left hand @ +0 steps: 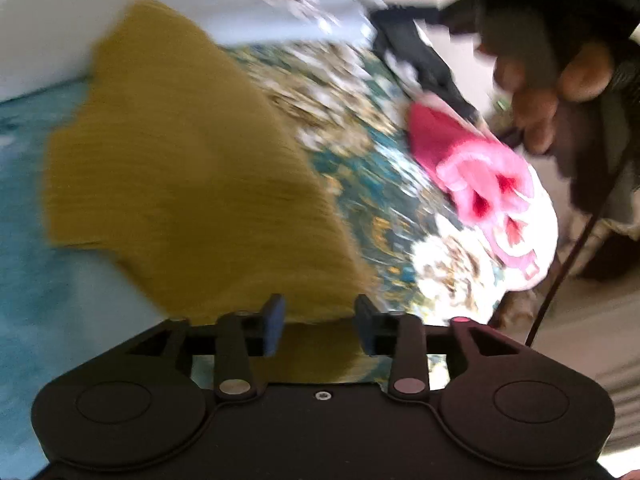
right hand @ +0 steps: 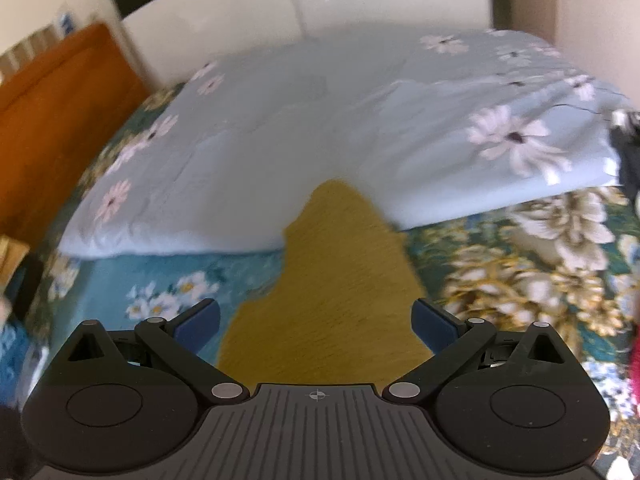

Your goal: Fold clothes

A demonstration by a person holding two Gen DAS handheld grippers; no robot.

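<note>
Two grippers hang over a mustard knit garment (right hand: 328,300) spread on the floral bedspread (right hand: 520,280): left gripper (left hand: 320,322) part-open, right gripper (right hand: 316,320) wide open, neither gripping. Folding seems barely begun, though blur obscures; pink clothes (left hand: 480,176) wait far right.

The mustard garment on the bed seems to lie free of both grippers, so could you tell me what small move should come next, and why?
Probably lower the left gripper and close it on the mustard garment's near edge. Both it and the right gripper stand open with the cloth between their jaws, unpinched, lying loose on the floral bedspread.
</note>
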